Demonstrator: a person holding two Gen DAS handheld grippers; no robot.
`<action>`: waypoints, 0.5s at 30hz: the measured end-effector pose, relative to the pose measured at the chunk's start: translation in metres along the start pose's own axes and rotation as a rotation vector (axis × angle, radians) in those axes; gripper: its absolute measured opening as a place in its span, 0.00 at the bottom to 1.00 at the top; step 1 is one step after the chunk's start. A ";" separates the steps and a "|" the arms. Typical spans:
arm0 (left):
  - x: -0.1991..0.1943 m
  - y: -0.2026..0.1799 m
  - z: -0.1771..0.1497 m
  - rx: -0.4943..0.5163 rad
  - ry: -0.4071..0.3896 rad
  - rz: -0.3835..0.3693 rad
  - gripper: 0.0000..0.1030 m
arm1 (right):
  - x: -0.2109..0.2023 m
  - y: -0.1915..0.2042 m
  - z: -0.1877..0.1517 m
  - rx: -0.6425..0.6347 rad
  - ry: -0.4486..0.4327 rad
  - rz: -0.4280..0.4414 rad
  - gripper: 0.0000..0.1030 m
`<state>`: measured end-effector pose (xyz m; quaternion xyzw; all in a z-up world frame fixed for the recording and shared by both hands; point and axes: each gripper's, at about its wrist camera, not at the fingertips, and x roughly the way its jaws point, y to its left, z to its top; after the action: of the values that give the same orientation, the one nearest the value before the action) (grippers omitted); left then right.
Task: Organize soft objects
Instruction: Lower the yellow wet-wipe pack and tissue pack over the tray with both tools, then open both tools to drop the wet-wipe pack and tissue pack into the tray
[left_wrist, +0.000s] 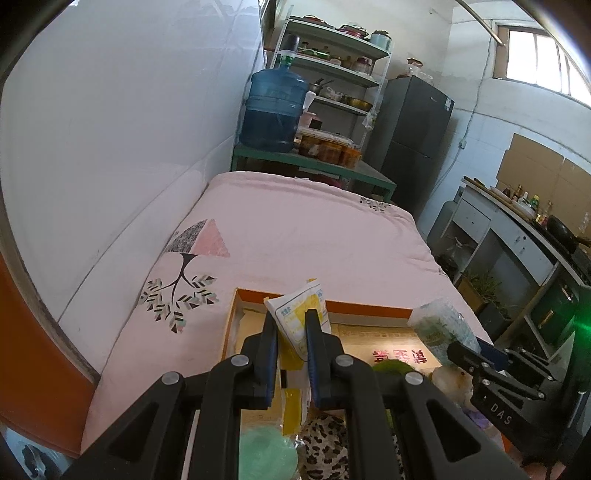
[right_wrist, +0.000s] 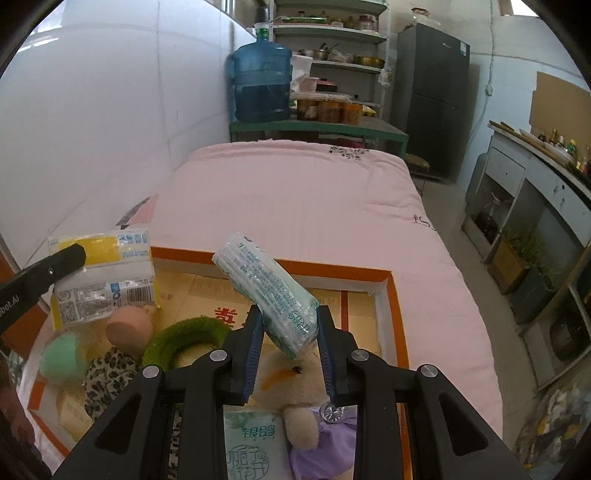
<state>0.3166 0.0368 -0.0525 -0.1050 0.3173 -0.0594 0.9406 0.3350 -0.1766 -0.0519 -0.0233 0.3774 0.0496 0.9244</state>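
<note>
An orange-rimmed cardboard box (right_wrist: 397, 295) lies on a pink bed (right_wrist: 295, 199). My left gripper (left_wrist: 291, 325) is shut on a yellow and white tissue pack (left_wrist: 301, 306) and holds it above the box; the pack also shows in the right wrist view (right_wrist: 105, 273). My right gripper (right_wrist: 290, 321) is shut on a green tissue pack (right_wrist: 266, 288), tilted above the box; it also shows in the left wrist view (left_wrist: 439, 325). In the box lie a plush bear (right_wrist: 295, 398), a green ring (right_wrist: 184, 336), a leopard-print cloth (right_wrist: 107, 373), a pink sponge (right_wrist: 129, 328) and a mint sponge (right_wrist: 62, 358).
A white wall (left_wrist: 110, 147) runs along the bed's left side. A green table (left_wrist: 314, 158) with a blue water jug (left_wrist: 273, 110) and jars stands beyond the bed. A dark fridge (left_wrist: 417, 140) and a kitchen counter (left_wrist: 517, 236) are on the right.
</note>
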 end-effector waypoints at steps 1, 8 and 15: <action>0.001 0.001 0.000 -0.002 0.001 0.000 0.14 | 0.001 0.001 0.000 -0.005 0.004 -0.001 0.28; 0.007 0.007 0.000 -0.030 0.023 0.005 0.16 | 0.007 0.005 0.002 -0.015 0.019 -0.005 0.31; 0.016 0.016 -0.001 -0.070 0.090 0.023 0.30 | 0.010 0.005 0.003 -0.012 0.025 0.002 0.31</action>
<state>0.3295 0.0489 -0.0667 -0.1314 0.3621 -0.0422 0.9218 0.3439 -0.1707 -0.0567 -0.0292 0.3885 0.0525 0.9195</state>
